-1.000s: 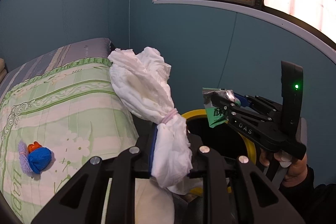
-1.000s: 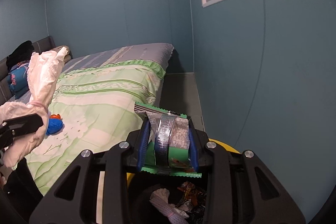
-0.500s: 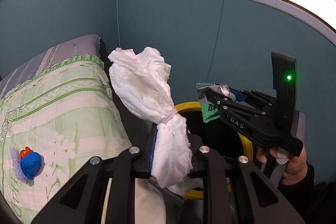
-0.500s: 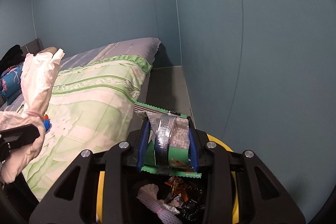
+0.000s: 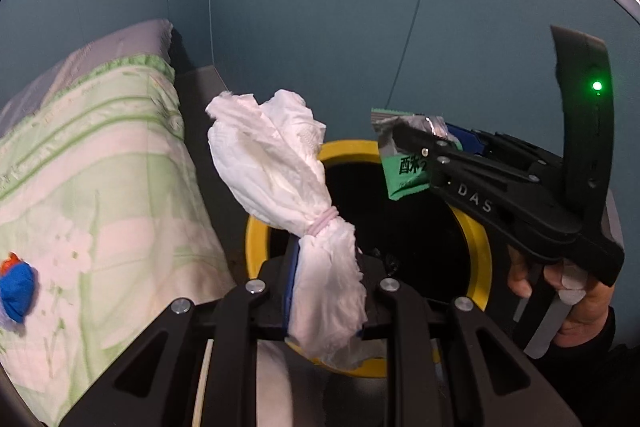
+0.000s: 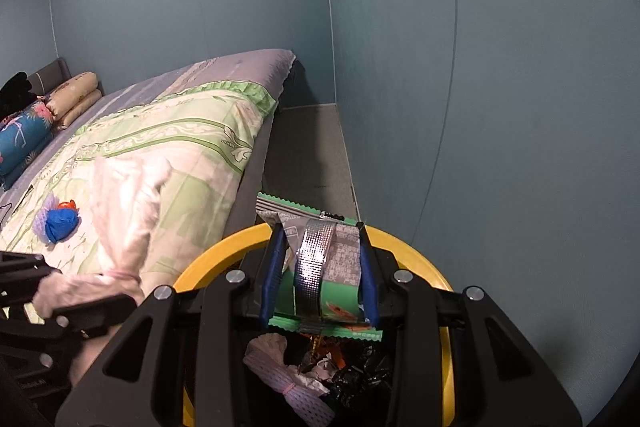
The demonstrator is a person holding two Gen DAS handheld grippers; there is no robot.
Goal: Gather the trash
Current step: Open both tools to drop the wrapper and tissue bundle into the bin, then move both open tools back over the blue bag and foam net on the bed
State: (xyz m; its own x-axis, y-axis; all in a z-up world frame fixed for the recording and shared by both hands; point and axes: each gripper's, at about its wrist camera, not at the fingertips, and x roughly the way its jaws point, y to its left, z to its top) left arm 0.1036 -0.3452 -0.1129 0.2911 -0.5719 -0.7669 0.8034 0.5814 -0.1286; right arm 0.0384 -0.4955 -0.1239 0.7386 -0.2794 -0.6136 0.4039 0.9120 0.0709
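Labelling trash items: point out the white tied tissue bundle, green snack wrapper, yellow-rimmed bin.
white tied tissue bundle (image 5: 276, 167), left wrist view, upper bulge
green snack wrapper (image 6: 340, 303), right wrist view, green face
yellow-rimmed bin (image 5: 474, 247), left wrist view, right rim

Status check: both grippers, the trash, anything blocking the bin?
Left gripper shut on tissue bundle. Right gripper shut on snack wrapper. Both over yellow-rimmed bin; opening unobstructed.

Black right gripper (image 5: 404, 143) marked "DAS", green light, silver screws, blue-padded fingers (image 6: 272, 279).
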